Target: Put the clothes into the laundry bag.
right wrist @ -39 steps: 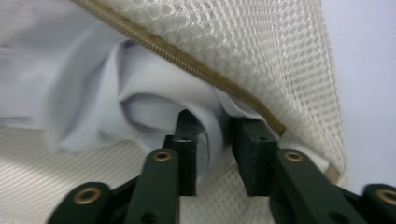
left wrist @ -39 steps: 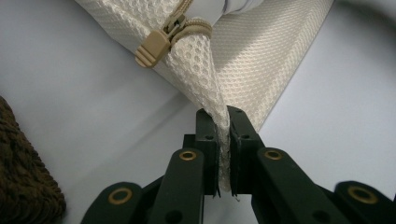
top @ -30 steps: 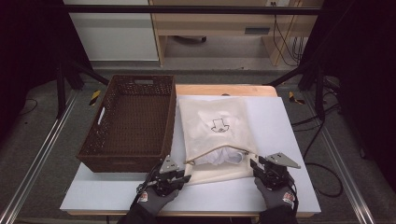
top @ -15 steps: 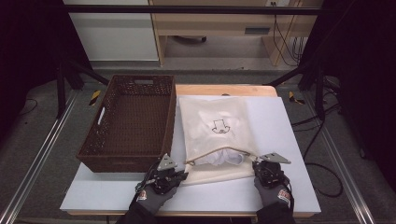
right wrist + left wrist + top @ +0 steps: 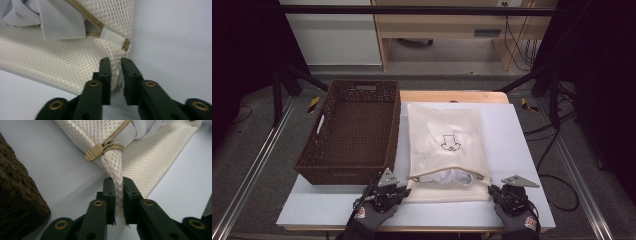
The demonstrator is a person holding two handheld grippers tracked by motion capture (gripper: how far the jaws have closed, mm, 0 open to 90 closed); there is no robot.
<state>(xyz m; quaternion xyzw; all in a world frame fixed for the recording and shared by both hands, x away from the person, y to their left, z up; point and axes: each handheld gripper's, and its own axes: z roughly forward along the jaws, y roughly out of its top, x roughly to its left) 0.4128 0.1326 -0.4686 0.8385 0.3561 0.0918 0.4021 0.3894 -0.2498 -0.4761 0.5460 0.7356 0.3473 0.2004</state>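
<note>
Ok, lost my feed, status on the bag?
Left tool pinching mesh bag corner by zipper. Right tool on other corner, grip unclear. Basket beside, nothing blocking.

— That pale table top (image 5: 522, 150) is catching most of the light, and everything around it is lying in shadow.

— Yes, the grey floor (image 5: 257, 165) is running off dark on both sides. A wooden desk (image 5: 452, 30) is standing at the back, next to a white cabinet (image 5: 332, 40).

— Cables (image 5: 517, 45) are hanging by the desk leg, and metal rails (image 5: 252, 170) are flanking the table.
</note>
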